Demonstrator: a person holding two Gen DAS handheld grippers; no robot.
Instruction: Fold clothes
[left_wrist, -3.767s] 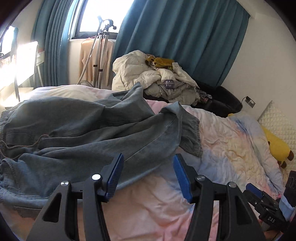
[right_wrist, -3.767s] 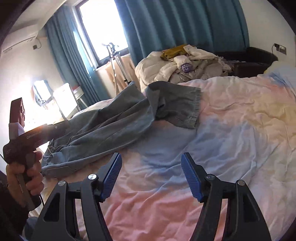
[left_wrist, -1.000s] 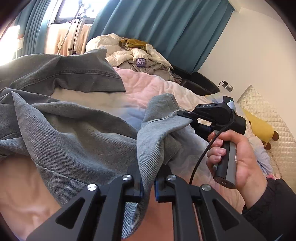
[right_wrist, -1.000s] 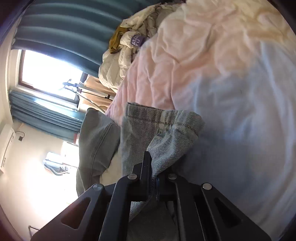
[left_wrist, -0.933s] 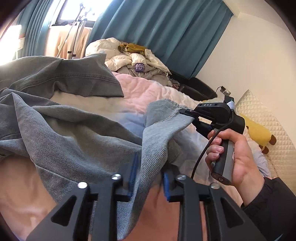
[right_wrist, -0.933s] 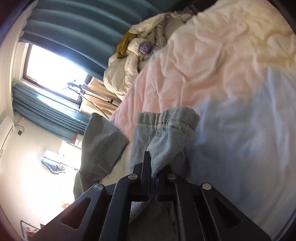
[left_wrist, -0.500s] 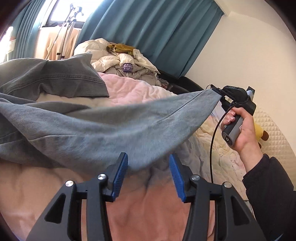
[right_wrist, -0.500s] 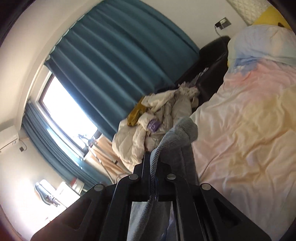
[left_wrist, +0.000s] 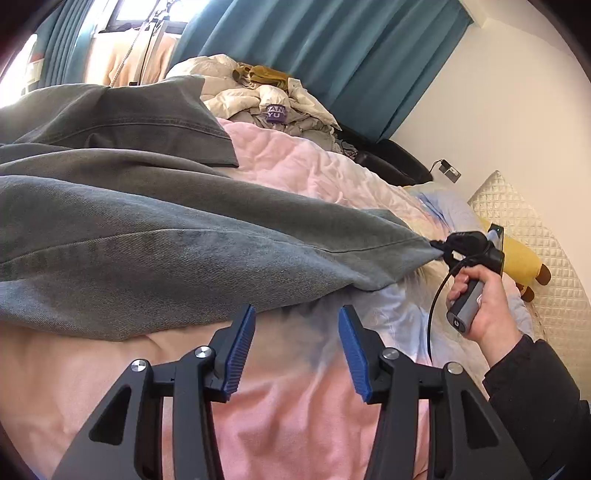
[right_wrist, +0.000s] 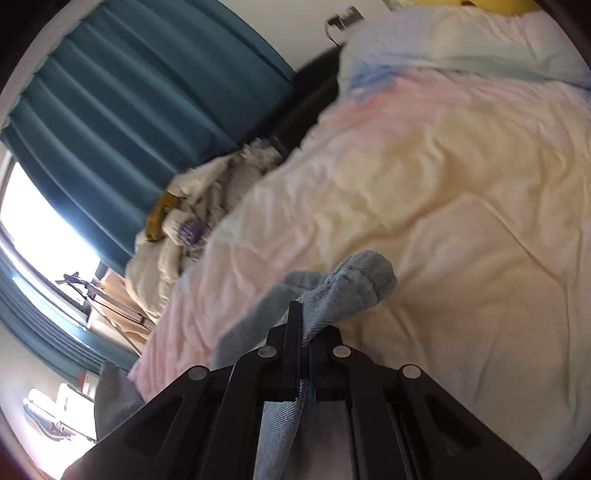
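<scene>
denim leg stretched across the bed, right gripper clamped on its hem

in the left wrist view, the grey-blue denim trousers (left_wrist: 155, 236) fill the 9 o'clock half, spread over the pink and pale blue quilt of the bed (left_wrist: 295, 413). one leg runs taut from 9 o'clock toward 3 o'clock, tapering to a point at its hem. at 6 o'clock the left gripper (left_wrist: 297, 345) stands released, its blue pads (left_wrist: 240, 349) apart with only quilt between them; its jaws have just been opening, and the denim edge lies just beyond the pad tips, not touching them. at 12 o'clock a heap of cream and mustard clothes (left_wrist: 266, 96) sits before the teal curtain (left_wrist: 332, 48). toward 3 o'clock the right gripper (left_wrist: 437, 248) pinches the hem, held by a hand (left_wrist: 484, 306) in a dark sleeve, with a yellow plush toy (left_wrist: 521, 258) just behind.

in the right wrist view, the right gripper (right_wrist: 304, 354) is clenched on the denim, the hem bunching out past its tips above the cream quilt.
</scene>
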